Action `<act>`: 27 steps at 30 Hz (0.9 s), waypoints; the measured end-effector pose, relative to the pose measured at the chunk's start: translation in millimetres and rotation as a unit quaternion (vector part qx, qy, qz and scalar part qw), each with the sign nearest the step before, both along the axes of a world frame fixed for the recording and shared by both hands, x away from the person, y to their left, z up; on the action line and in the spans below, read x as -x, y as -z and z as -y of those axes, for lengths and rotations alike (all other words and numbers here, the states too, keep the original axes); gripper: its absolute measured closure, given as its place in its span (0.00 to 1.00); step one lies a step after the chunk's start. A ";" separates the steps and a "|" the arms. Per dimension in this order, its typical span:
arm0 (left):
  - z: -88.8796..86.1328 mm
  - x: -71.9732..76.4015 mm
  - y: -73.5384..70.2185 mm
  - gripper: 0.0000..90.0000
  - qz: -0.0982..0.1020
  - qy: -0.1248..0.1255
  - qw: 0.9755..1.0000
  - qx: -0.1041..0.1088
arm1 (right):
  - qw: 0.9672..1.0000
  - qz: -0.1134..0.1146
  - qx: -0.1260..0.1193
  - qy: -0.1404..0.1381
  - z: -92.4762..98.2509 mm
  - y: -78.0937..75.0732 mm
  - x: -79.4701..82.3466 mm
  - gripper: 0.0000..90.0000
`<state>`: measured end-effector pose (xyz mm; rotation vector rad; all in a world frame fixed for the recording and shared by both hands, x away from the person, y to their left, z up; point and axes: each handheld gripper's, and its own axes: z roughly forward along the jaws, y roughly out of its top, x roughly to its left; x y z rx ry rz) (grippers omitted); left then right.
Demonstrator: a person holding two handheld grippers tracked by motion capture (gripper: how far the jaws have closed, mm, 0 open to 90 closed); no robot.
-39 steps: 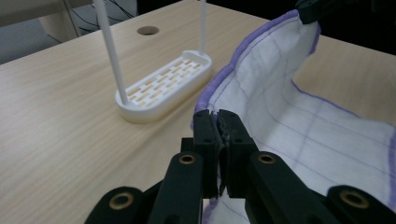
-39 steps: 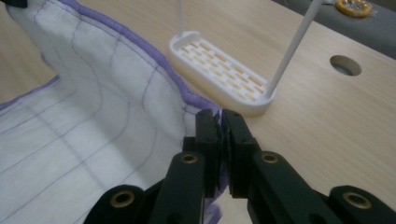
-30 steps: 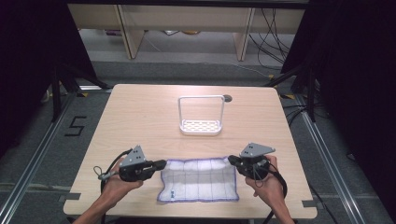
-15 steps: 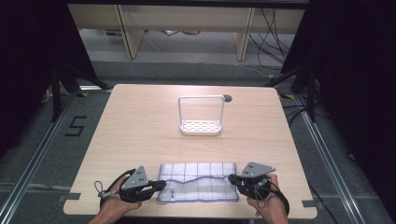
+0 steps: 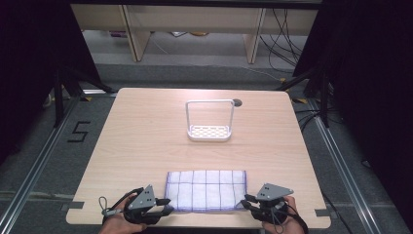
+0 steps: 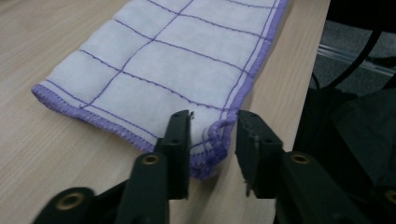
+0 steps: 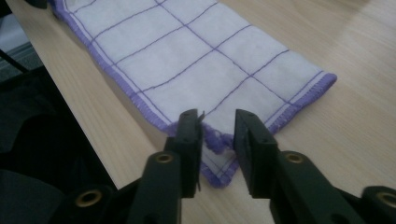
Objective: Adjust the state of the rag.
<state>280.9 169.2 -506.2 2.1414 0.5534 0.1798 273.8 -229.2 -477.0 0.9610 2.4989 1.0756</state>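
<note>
— Along the bottom edge of the high view, what have you got?

— My two grippers, one at each near corner of the cloth (image 5: 205, 190). My left gripper (image 5: 163, 204) sits at the lower left of that frame, my right gripper (image 5: 247, 202) at the lower right, with the folded white cloth with purple grid lines lying flat between them on the wooden table (image 5: 146, 131), close to its near edge.

— Are the jaws closed on it?

— Not closed. In the left gripper view my left gripper (image 6: 212, 140) has its jaws apart, with the bunched purple-hemmed corner of the cloth (image 6: 177, 60) sitting in the gap. Same in the right gripper view: my right gripper (image 7: 218, 135) stands parted around the near corner of the cloth (image 7: 196, 56) (the hem curls up a little there).

— Anything else on the table?

— A white wire-handled rack (image 5: 210, 127) stands upright toward the upper middle of the high view, well apart from the cloth, with a small dark hole (image 5: 237, 102) in the tabletop just beyond it
</note>
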 end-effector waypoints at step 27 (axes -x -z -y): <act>2.9 -101.8 -0.5 0.39 -0.034 -0.110 0.993 -0.028 | 0.991 -0.046 0.065 0.103 -14.1 15.8 -8.2 0.51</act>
